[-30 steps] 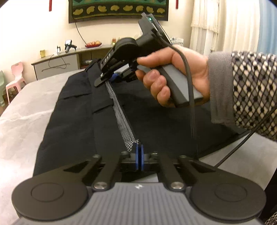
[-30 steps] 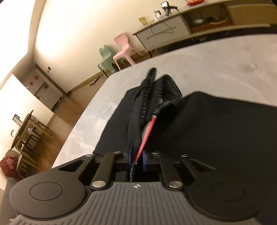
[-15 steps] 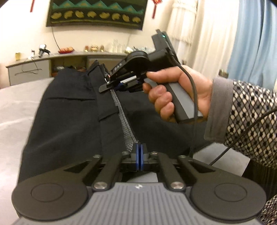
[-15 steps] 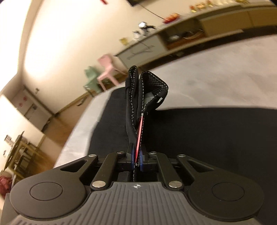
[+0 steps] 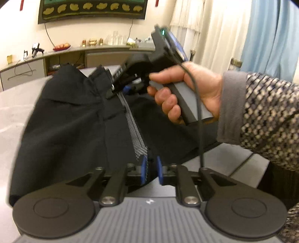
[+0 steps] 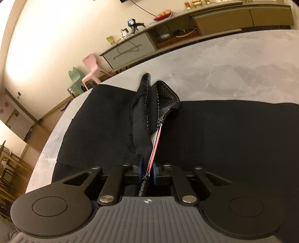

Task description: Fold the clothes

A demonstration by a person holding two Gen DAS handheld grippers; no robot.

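The black fabric garment [image 5: 71, 127] is spread on the grey marbled surface [image 6: 233, 63]. Toward 12 o'clock, its mesh-lined edge [image 5: 137, 142] is seen between the narrow, opening fingers of the left gripper [image 5: 150, 171] and of the right gripper [image 6: 147, 171].

A long sideboard [image 6: 186, 28] stands against the cream wall; on it a red plate of fruit [image 6: 163, 14], small gold cups [image 5: 92, 41] and a yellow cup [image 6: 110, 39]; a pink chair [image 6: 91, 68] and a green chair [image 6: 75, 82] stand beside it; a dark wall hanging [image 5: 91, 9] above; blue curtains [image 5: 271, 37] and white curtains [image 5: 205, 28] at right.
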